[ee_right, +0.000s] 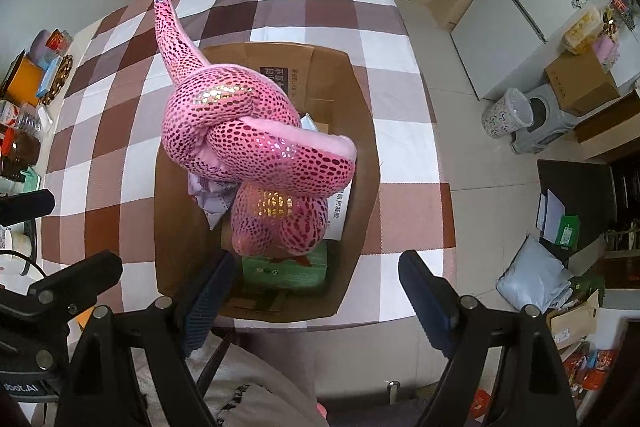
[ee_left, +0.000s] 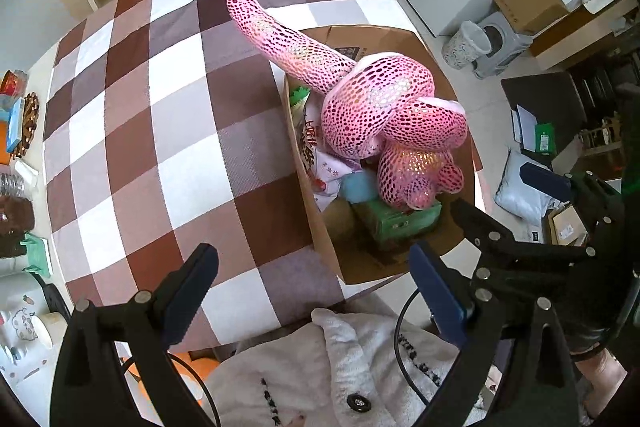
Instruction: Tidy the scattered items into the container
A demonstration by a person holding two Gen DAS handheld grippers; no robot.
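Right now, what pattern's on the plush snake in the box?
Pink with shiny dark oval spots, plush snake; clearest in the right wrist view.

My left claw [ee_left: 312, 291]: jaws spread wide, holding nothing. My right claw [ee_right: 316, 291]: jaws likewise wide apart, empty, at its 3 o'clock.

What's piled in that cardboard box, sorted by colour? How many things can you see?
Pink: 1, the spotted plush snake
Green: 1, a carton
Pale blue: 1, a soft lump
White printed packets: at least 2
Total: at least 5; more may be hidden underneath.
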